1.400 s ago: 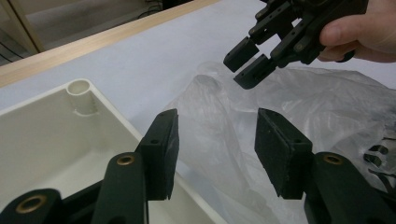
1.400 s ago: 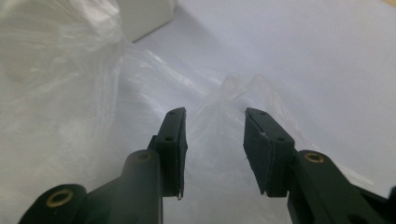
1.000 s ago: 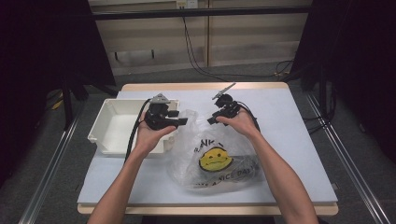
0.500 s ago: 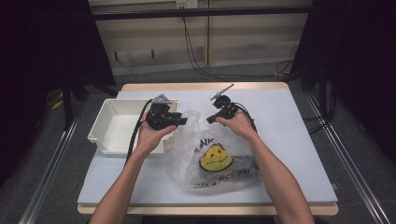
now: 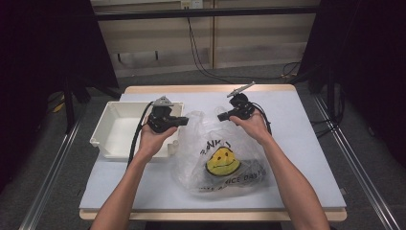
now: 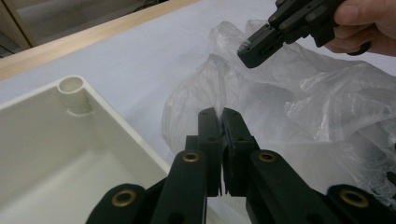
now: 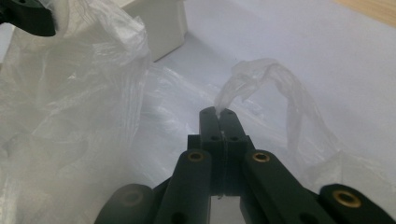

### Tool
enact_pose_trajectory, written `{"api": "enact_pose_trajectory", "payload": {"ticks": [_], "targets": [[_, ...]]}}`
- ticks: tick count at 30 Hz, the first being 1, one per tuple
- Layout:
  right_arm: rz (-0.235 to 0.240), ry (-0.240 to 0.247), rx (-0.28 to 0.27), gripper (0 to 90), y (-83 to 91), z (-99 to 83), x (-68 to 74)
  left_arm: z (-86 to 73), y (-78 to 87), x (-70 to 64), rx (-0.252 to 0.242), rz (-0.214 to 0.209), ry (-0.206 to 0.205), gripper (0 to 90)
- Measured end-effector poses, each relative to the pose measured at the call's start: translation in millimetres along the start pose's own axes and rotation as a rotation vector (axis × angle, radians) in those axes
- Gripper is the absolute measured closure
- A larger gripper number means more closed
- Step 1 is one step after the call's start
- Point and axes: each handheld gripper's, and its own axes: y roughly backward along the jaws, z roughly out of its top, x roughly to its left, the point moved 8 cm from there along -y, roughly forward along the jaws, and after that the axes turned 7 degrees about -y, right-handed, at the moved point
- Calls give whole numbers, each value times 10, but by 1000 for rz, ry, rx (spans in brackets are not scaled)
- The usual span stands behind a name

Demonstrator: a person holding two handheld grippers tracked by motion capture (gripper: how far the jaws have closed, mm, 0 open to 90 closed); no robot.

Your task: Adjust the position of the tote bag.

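Clear plastic bag point(image 5: 218, 155) with smiley print on tabletop point(image 5: 297, 129), right beside white bin point(image 5: 115, 132). Left hand-held gripper point(image 6: 218, 113) pinched onto one handle, right hand-held gripper point(image 7: 217, 112) clamped on other handle. Risk: thin film slips out or tears if pulled apart too hard. Bag long axis runs near-to-far, mouth pointing away from person

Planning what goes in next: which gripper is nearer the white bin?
Left. The left gripper hangs at the white bin's right edge, pinching the plastic bag; the right gripper is beyond the bag.
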Motion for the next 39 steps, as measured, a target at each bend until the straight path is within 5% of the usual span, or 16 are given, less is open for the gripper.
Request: {"api": "enact_pose_trajectory", "payload": {"ticks": [9, 19, 31, 39], "targets": [[54, 22, -130, 900, 362, 115, 157, 153, 156, -137, -101, -48, -6, 897], [57, 72, -236, 900, 785, 190, 360, 285, 451, -301, -186, -49, -44, 894], [57, 60, -312, 900, 1100, 57, 363, 298, 693, -357, -262, -43, -46, 894], [18, 72, -370, 900, 1435, 22, 372, 403, 958, -340, -315, -20, -60, 894]]}}
